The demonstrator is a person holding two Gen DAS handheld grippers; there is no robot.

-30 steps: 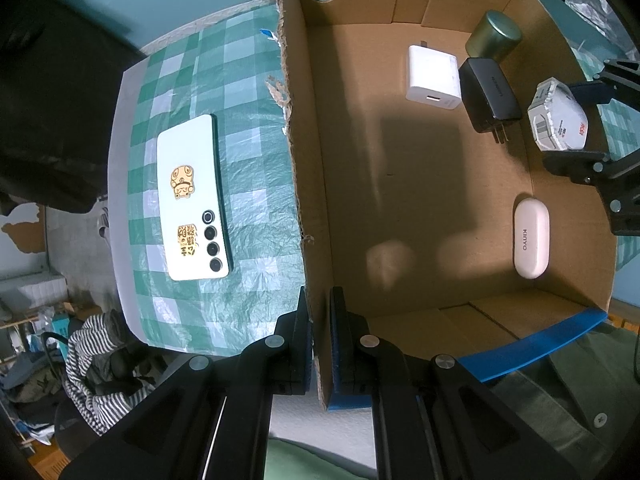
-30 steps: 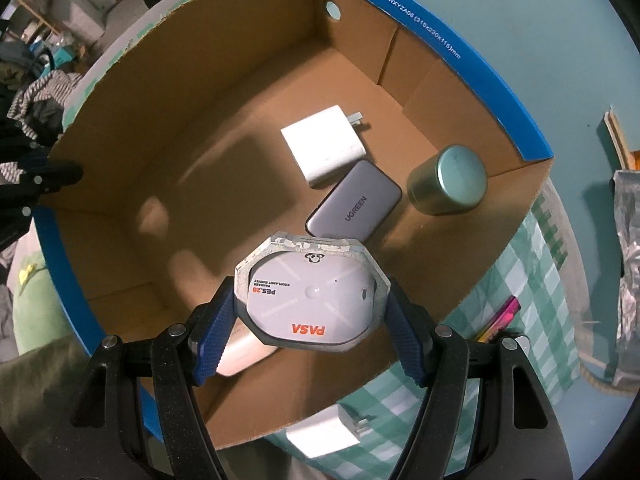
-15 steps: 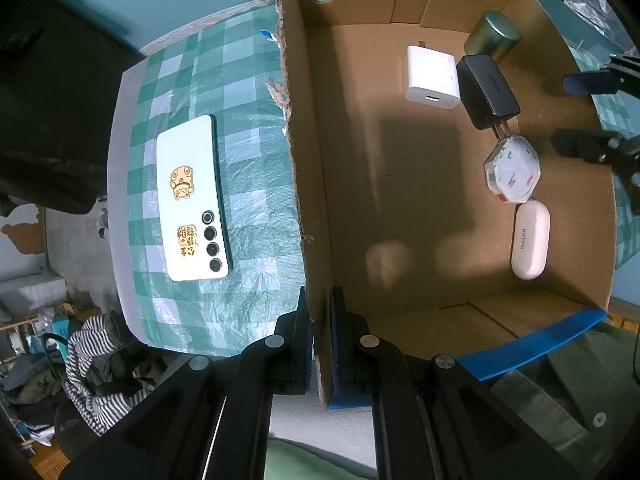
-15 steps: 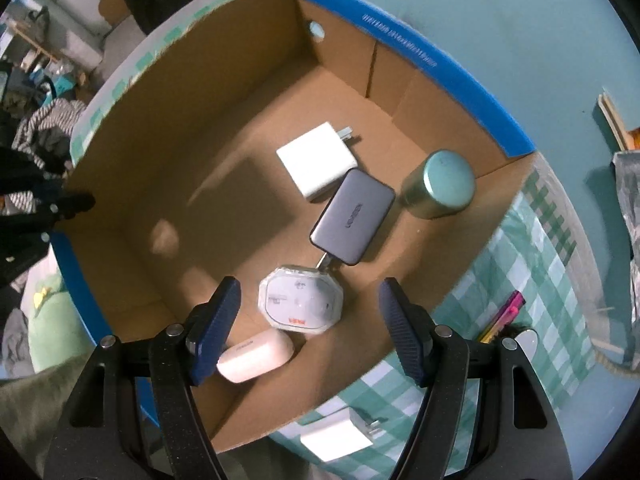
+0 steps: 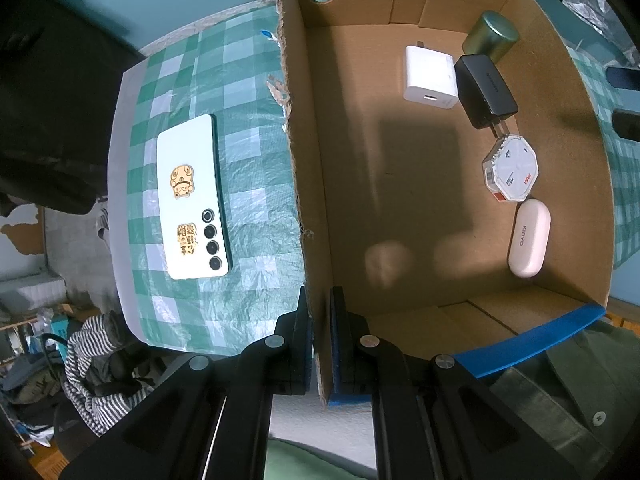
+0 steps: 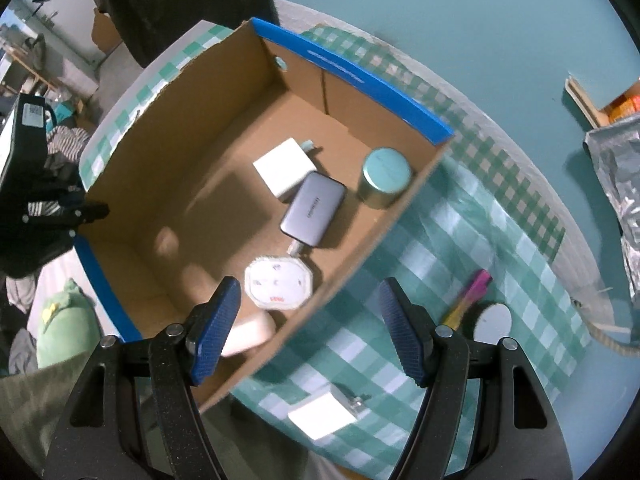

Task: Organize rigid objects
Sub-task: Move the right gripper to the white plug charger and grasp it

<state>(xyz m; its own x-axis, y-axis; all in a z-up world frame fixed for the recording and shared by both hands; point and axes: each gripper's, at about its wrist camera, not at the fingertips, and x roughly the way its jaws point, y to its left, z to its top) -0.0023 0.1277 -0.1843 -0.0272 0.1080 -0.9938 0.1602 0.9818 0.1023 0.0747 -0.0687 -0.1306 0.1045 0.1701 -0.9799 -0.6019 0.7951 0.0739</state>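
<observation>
A cardboard box [image 5: 304,160] with blue edges [image 6: 360,76] stands on a green checked cloth. Inside lie a white charger [image 5: 430,74], a dark power adapter [image 5: 486,90], a green tin [image 5: 494,36], a white octagonal case [image 5: 512,168] and a white earbud case [image 5: 528,240]. My left gripper [image 5: 319,336] is shut on the box's near wall. My right gripper [image 6: 310,334] is open and empty above the box's right wall. The octagonal case [image 6: 278,282] lies on the box floor just beyond it.
A white phone [image 5: 192,196] lies on the cloth left of the box. Right of the box lie a second white charger [image 6: 324,416], a pink and yellow pen [image 6: 468,294] and a round white-topped object [image 6: 492,320]. Clothes lie beyond the table edge.
My right gripper opened and let the octagonal case drop into the box, then pulled back up and to the right. My left gripper kept its hold on the box wall.
</observation>
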